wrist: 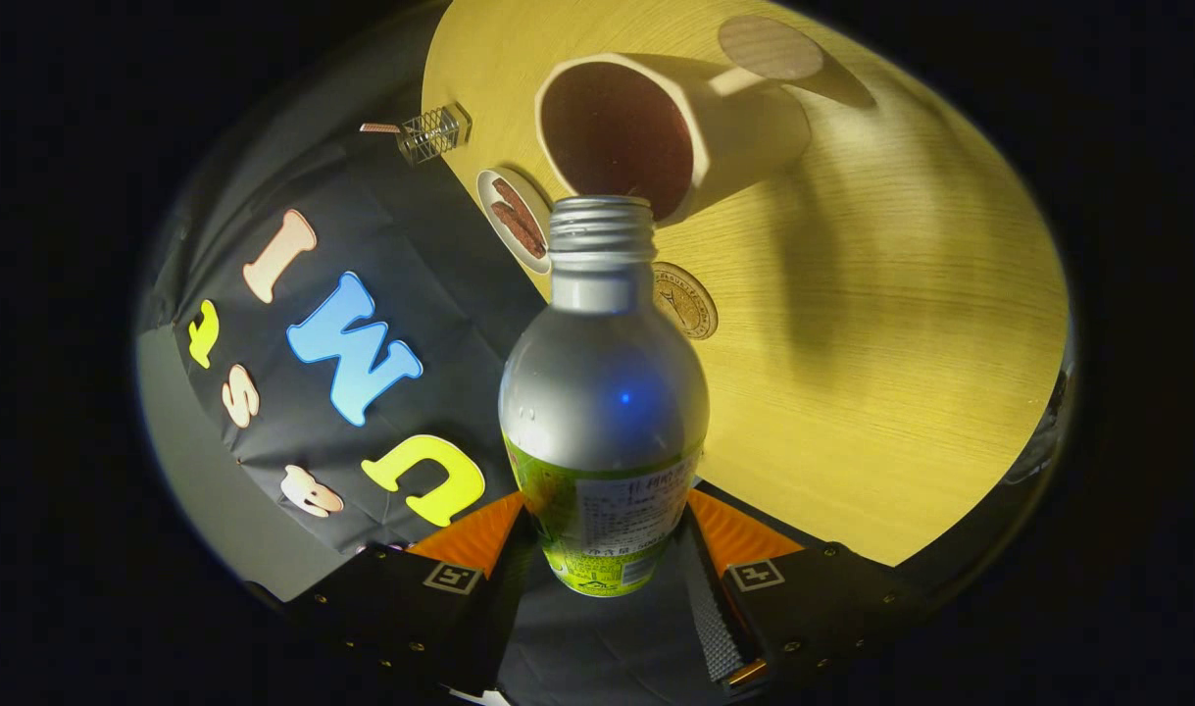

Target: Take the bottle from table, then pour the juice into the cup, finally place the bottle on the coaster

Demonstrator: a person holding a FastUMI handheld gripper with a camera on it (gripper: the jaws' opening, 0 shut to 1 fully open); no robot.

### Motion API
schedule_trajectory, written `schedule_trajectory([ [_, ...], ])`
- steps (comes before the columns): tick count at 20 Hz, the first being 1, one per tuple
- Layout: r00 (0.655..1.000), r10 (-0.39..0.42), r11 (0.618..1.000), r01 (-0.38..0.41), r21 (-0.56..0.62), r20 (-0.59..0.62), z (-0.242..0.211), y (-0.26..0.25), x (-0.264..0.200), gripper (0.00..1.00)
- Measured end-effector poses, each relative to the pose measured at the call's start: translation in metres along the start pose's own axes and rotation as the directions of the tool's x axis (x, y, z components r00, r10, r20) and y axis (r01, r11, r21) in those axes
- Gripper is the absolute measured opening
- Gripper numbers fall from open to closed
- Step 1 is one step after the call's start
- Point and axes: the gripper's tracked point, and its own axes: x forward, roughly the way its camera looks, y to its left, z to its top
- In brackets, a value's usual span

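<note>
Fingers [607,549] clamped on the tilted aluminium bottle [603,392], its uncapped mouth at the mug [656,132] rim; best tipped slowly, mouth centred over the opening.

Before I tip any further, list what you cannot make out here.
- Juice level: the bottle is opaque metal, and its open mouth faces away in the gripper view.
- Whether anything is in the cup: its inside is dark and shadowed.
- Print on the round coaster: too small, partly behind the bottle neck.
- Contents of the small dish: too small, cut by the bottle.
- Bottle base: hidden between the fingers.
</note>
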Motion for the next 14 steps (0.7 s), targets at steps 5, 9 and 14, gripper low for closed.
schedule_trajectory([
  [5,0.999,-0.028,0.997,0.030,-0.076,0.027,0.009,-0.014,0.004,0.76],
  [9,0.995,-0.076,0.977,0.087,-0.197,0.063,0.019,-0.033,0.005,0.76],
  [14,0.985,-0.121,0.916,0.158,-0.368,0.122,0.030,-0.052,0.006,0.76],
])
